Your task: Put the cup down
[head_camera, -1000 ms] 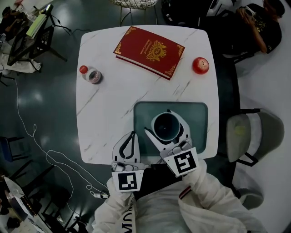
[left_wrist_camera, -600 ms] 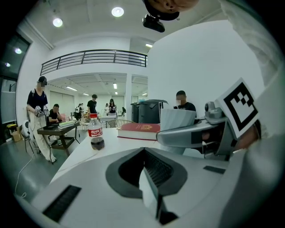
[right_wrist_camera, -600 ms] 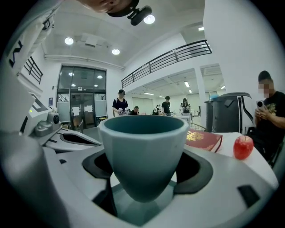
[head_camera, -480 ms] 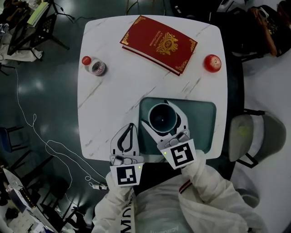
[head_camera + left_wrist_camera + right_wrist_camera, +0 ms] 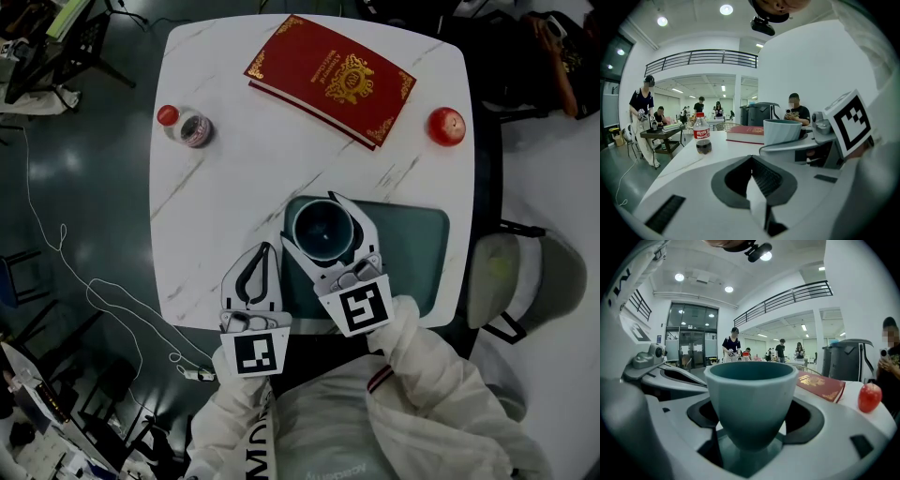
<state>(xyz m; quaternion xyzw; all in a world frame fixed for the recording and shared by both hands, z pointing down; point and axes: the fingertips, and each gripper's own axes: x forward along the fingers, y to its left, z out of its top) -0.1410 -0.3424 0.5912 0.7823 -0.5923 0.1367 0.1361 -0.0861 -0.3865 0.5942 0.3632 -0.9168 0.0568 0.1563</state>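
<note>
A teal cup stands upright between the jaws of my right gripper, which is shut on it over the left part of a teal mat. In the right gripper view the cup fills the middle, its foot just above or on the mat; I cannot tell which. My left gripper is shut and holds nothing, just left of the mat near the table's front edge. From the left gripper view the cup shows at the right.
On the white marble table lie a red book at the back, a red apple at the back right and a small cola bottle at the back left. A chair stands at the right.
My right gripper has carried the cup from the middle of the mat toward its left and far part. The left gripper stays shut beside it.
</note>
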